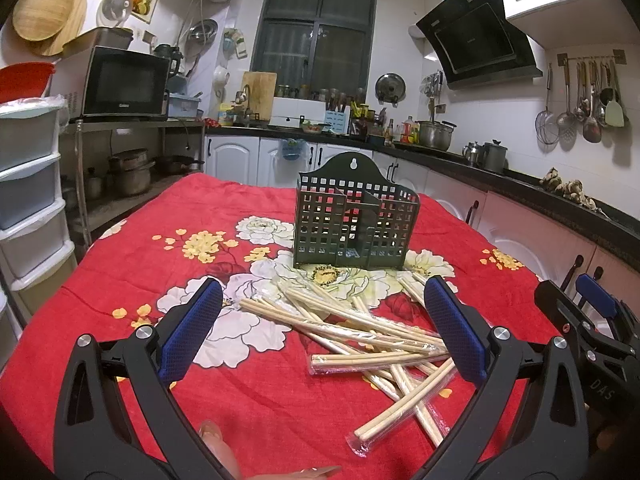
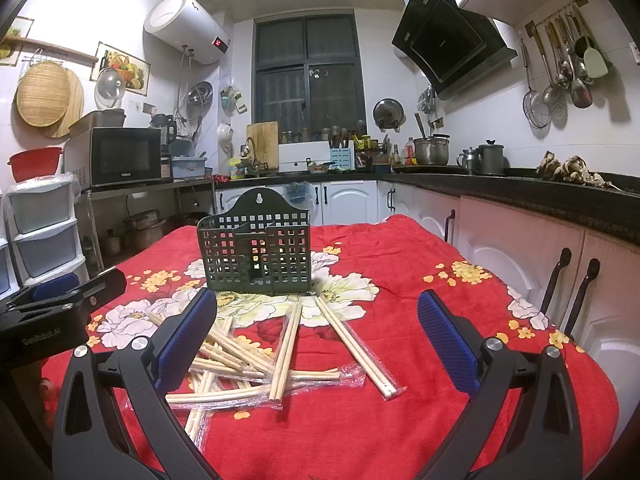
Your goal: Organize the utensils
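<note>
A dark green holder (image 1: 356, 224) made of square-holed lattice stands upright on the table (image 1: 120, 320), which is covered in a red cloth printed with white and yellow flowers. The holder has a tall arched back with a keyhole slot, and inner walls split it into compartments; through the lattice the compartments look empty, with only the perforated floor showing. In front of the holder, on the cloth, lies a loose heap of chopsticks (image 1: 360, 336), pairs sealed in clear plastic sleeves, crossing each other at many angles and none of them inside the holder. In the right wrist view the same heap of chopsticks (image 2: 272, 360) spreads from just before the holder (image 2: 256, 252) toward the camera. The left gripper (image 1: 320, 328) hangs above the near side of the heap, its blue-padded fingers spread wide with nothing between them. The right gripper (image 2: 316, 340) is likewise spread wide and empty, over the right part of the heap.
</note>
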Demonstrator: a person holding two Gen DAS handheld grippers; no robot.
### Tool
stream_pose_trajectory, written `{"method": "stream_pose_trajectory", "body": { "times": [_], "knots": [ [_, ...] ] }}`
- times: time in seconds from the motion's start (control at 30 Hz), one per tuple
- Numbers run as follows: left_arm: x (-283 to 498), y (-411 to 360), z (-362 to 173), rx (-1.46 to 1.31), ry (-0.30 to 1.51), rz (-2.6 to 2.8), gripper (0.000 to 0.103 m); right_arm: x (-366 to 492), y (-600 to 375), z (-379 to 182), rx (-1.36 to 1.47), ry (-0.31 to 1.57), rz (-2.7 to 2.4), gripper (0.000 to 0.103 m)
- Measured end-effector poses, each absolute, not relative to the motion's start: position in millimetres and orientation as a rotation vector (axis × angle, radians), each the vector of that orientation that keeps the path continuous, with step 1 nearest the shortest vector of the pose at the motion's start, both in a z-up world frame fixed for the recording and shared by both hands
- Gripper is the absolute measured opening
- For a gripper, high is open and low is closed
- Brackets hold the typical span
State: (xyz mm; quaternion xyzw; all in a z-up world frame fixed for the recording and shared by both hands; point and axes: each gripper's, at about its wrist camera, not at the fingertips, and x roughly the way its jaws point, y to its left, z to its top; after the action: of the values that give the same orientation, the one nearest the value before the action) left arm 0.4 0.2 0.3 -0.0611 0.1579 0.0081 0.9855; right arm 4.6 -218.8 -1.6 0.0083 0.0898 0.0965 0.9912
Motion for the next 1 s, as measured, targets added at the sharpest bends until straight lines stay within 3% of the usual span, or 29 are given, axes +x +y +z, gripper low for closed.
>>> {"method": "stream_pose_trajectory", "body": {
  "times": [0.47, 1.0],
  "knots": [
    [12.5, 20.4, 3.5, -0.166, 0.364, 0.048, 0.093, 11.3, -205.2, 15.8, -0.017, 0.208, 0.26, 0.097],
    [46.6, 73.3, 9.9, -0.21, 0.505, 0.147, 0.093, 60.4, -139.9, 26.2, -0.189, 0.426, 0.509, 0.097]
  ]
}}
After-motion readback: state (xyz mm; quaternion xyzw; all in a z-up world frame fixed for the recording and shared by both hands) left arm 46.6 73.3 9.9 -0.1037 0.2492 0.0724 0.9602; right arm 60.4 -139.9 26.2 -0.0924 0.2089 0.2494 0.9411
